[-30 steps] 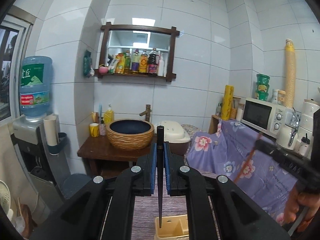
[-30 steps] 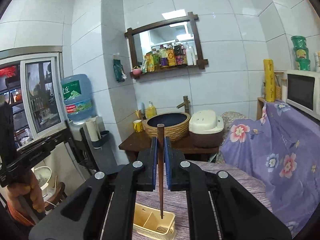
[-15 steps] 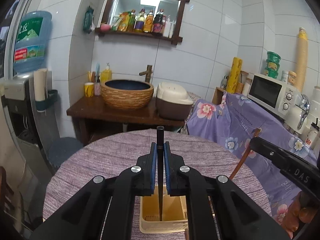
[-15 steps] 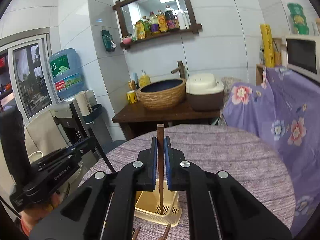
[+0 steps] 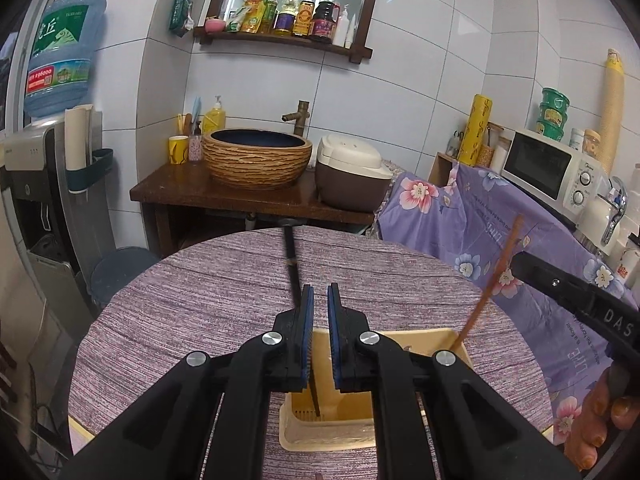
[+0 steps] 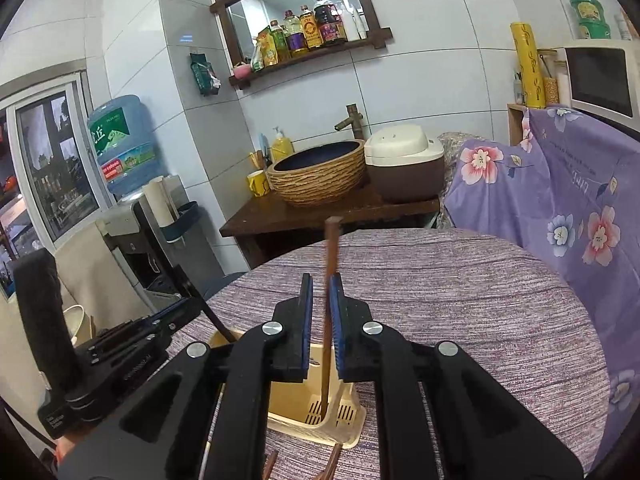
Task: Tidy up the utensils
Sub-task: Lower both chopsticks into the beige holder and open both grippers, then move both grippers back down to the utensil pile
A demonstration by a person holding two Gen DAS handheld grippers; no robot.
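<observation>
Purple streaked tablecloth [image 5: 200, 304], cream basket [image 5: 400, 344]

Bare tablecloth [image 5: 200, 312] beyond holder [image 5: 456, 340]; chopsticks [image 6: 331, 256] upright.

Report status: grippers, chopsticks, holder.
Left gripper open, black chopstick leaning loose, tip in holder. Right gripper just opening, brown chopstick standing in holder. Nothing blocking.

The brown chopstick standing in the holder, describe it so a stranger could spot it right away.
On the round table with the purple woven cloth sits a cream plastic utensil holder. The brown wooden chopstick stands in it, between the right gripper's blue pads. The other stick there, the black chopstick, is darker and leans left.
</observation>
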